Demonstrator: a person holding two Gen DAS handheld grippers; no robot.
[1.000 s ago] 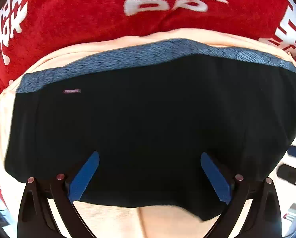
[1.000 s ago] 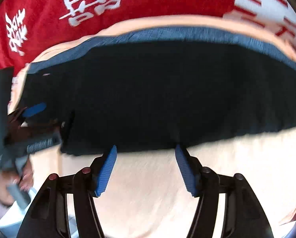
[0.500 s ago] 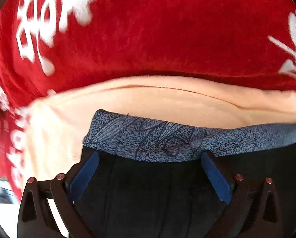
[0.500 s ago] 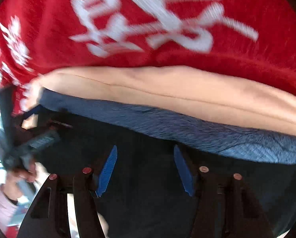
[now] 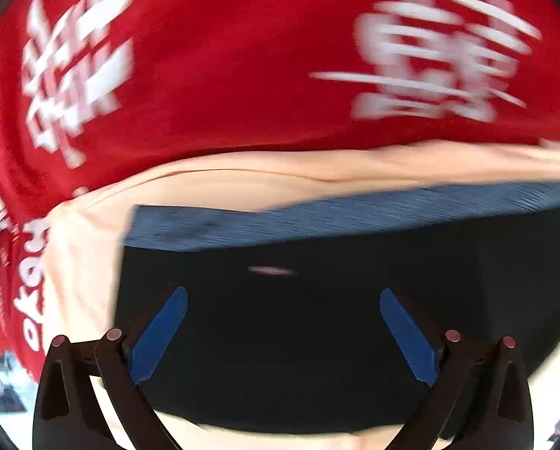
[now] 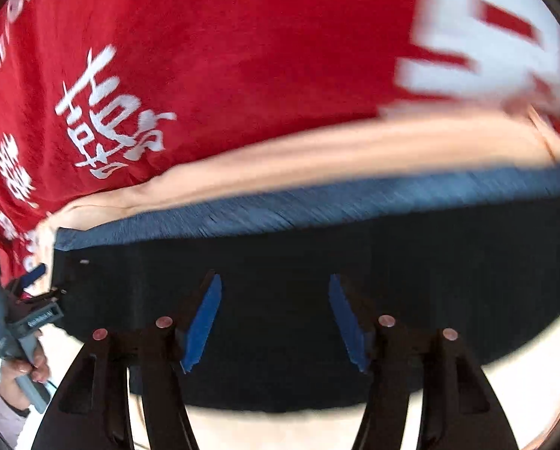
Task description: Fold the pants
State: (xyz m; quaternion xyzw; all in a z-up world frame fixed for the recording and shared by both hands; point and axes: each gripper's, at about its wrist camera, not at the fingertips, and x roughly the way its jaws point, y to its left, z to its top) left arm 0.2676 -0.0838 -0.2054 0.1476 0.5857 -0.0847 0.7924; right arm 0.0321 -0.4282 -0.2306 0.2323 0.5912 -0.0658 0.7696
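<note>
So the black pants (image 5: 317, 337) are lying folded on the peach sheet (image 5: 242, 180) over the red blanket (image 5: 223, 75), long axis running side to side, blue waistband (image 6: 317, 206) along the far edge. Both grippers point steeply down right over the dark fabric. Left gripper (image 5: 280, 322) is spread wide with nothing pinched, near the pants' left end. Right gripper (image 6: 274, 318) is opening, pads clear of cloth, around the middle.

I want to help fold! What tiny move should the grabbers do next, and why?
Probably lower both grippers onto the black pants and pinch the fabric: the left gripper is open and empty, the right gripper's jaws are opening with nothing between them.
</note>
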